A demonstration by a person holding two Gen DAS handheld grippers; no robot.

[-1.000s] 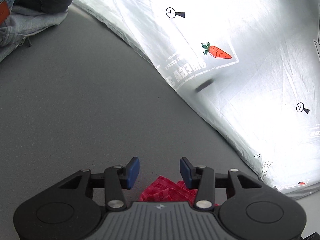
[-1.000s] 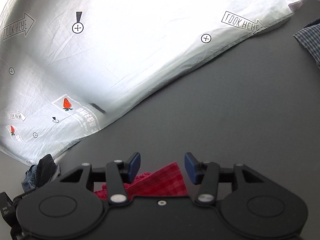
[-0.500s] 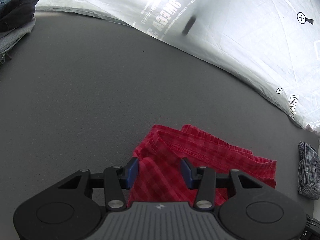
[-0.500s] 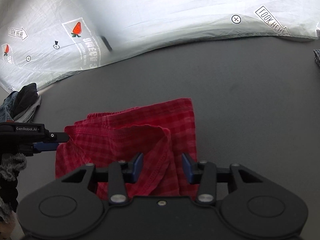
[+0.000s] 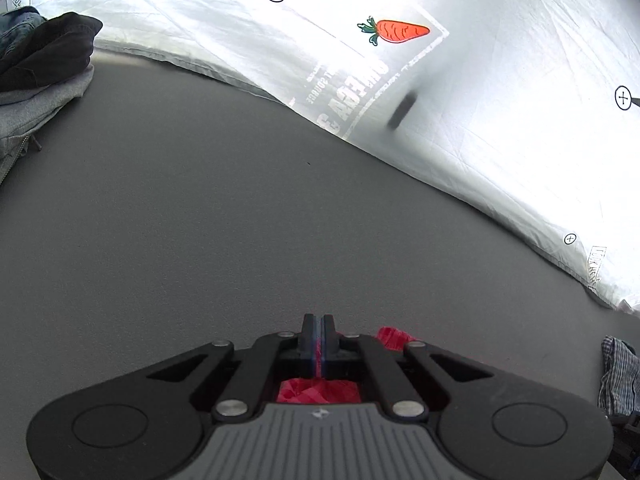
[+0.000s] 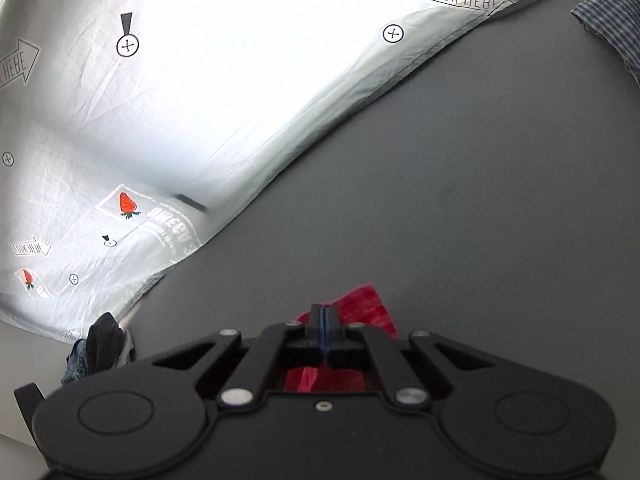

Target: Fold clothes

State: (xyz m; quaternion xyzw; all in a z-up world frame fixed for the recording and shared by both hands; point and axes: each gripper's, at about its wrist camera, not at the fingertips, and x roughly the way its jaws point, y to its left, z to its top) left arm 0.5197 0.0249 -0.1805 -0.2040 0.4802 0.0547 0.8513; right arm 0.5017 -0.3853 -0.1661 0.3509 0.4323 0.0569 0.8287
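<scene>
The red checked garment (image 5: 394, 336) is pinched in both tongs and shows only in scraps around and under each tool. In the left wrist view a red fold bulges just right of the closed fingers, and more red cloth fills the gap beneath them. The left tongs (image 5: 319, 334) are closed tight, pads pressed together with a thin line of red fabric between them. In the right wrist view the garment (image 6: 366, 304) spreads out past the fingers to the right, over the grey bench (image 6: 480, 200). The right tongs (image 6: 323, 320) are likewise closed, fingers meeting on the cloth.

Beyond lies the bare grey bench (image 5: 180, 220), bordered by a white printed sheet (image 5: 500, 120) with a carrot picture (image 5: 398, 31), cross marks and lettering. A heap of dark and grey clothes (image 5: 36, 68) sits at the far left of the left view. A blue checked garment (image 5: 620, 376) lies at the right edge, apart from the red one.
</scene>
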